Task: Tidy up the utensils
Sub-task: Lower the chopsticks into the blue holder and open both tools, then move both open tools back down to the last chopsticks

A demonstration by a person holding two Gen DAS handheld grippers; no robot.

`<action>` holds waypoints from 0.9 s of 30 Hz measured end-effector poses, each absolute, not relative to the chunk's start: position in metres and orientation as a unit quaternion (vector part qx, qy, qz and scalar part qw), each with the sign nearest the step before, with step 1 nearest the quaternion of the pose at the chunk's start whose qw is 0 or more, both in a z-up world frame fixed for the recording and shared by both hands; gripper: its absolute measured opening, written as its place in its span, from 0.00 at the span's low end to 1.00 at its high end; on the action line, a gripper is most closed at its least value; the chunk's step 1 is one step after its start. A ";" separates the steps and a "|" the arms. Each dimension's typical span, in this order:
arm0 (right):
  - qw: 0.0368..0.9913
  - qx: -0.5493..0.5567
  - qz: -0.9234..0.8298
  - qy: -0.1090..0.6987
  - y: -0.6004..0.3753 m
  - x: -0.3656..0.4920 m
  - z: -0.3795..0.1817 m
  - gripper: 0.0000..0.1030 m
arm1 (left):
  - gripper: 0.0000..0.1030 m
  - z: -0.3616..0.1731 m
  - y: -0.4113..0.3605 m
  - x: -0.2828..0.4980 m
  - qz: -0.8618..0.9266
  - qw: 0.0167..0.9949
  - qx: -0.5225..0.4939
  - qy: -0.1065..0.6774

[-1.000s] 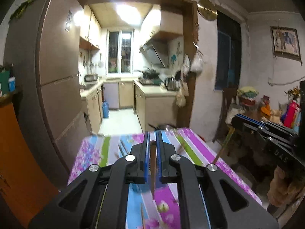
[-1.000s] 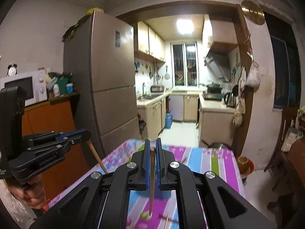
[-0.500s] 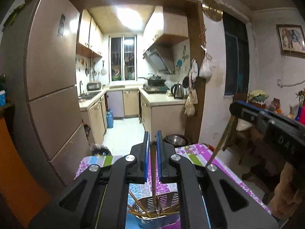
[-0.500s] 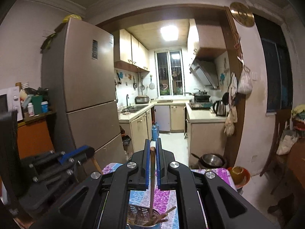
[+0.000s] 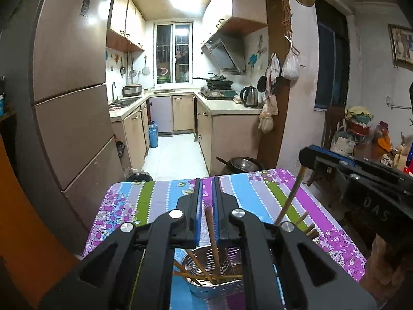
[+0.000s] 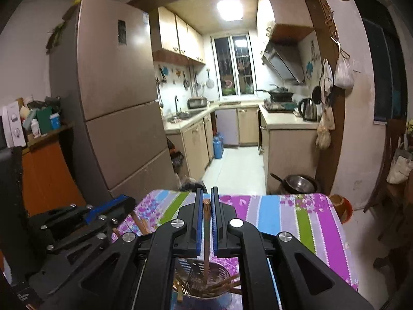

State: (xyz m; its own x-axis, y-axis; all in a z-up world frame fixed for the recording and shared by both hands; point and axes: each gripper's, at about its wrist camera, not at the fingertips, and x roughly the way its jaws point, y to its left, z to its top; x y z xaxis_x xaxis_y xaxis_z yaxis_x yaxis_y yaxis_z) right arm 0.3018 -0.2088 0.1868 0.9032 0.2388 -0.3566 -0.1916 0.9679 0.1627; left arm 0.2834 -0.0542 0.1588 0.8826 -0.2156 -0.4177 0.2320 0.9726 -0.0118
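Below both claws, just under the fingertips, stands the metal holder [image 5: 215, 277] on the striped tablecloth [image 5: 247, 188]; it already has several chopsticks lying criss-cross inside. I hold one chopstick in each claw; the left claw [image 5: 206, 206] is clenched on a brown chopstick [image 5: 213, 235], which hangs from between the blue pads down into the holder; the right claw [image 6: 205, 217] is clenched on a second chopstick [image 6: 206, 242], top end showing just above the pads, lower end reaching into the same holder, seen here as [image 6: 204, 281].

Handling, as I judge: a chopstick is light, stiff, thin and rather smooth; it can pivot or slide between flat pads if gripped at only one point, so best hold is near the upper third, pads square on the shaft, w/ the long part hanging free below. Both jaws stand almost fully closed, only the stick's thickness between them; nothing else touches the pads.

From the left cam I see the right claw off to the side w/ its stick slanting down toward the holder; a few more sticks lie on the cloth beside it. Whether the tips touch the holder bottom, I cannot tell.
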 end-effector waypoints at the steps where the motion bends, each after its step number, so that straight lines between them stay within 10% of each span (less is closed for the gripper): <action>1: 0.975 0.060 0.109 0.185 -0.209 0.298 0.190 0.07 | 0.06 0.163 -0.052 0.281 -0.115 0.971 0.017 0.208; 18: 0.980 0.040 0.119 0.153 -0.258 0.162 0.215 0.07 | 0.07 0.209 -0.008 0.134 -0.080 0.991 0.049 0.096; 22: 0.981 0.006 0.115 0.157 -0.275 0.089 0.193 0.07 | 0.31 0.194 0.019 0.079 -0.075 0.991 0.062 0.094; 27: 0.980 -0.029 0.095 0.173 -0.287 0.014 0.142 0.07 | 0.33 0.152 0.038 0.035 -0.057 0.987 0.096 0.115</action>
State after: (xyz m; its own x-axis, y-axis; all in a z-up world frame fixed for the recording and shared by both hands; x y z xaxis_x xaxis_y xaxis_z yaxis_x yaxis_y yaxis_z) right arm 0.0136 -0.2873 0.1420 0.9217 0.1771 -0.3450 -0.1972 0.9801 -0.0238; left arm 0.0355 0.0384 0.1518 0.9672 -0.0896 -0.2379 0.1338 0.9751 0.1766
